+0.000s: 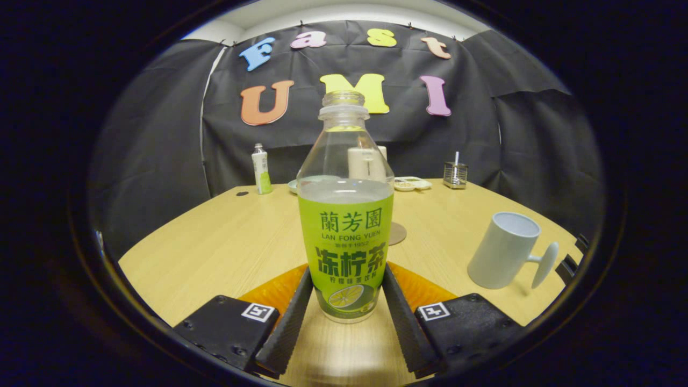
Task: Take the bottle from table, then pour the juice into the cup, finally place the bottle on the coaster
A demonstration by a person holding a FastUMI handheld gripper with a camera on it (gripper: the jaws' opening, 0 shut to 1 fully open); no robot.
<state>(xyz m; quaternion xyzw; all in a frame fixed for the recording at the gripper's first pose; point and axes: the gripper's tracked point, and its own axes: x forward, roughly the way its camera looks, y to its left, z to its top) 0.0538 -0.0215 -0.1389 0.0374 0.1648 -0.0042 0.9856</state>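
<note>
Fingers (346, 306) clamped on both sides of uncapped bottle (345, 215), upright on surface (215, 252). Cup (504, 250) off to the right, coaster (398, 234) just behind bottle.

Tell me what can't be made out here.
Gripper view:
- Coaster: mostly hidden behind the bottle.
- Whether the gripper presses the bottle: contact unclear.
- Pale container behind the bottle: blurred through it.
- Far dishes: too small.
- Cup: inside hidden.
</note>
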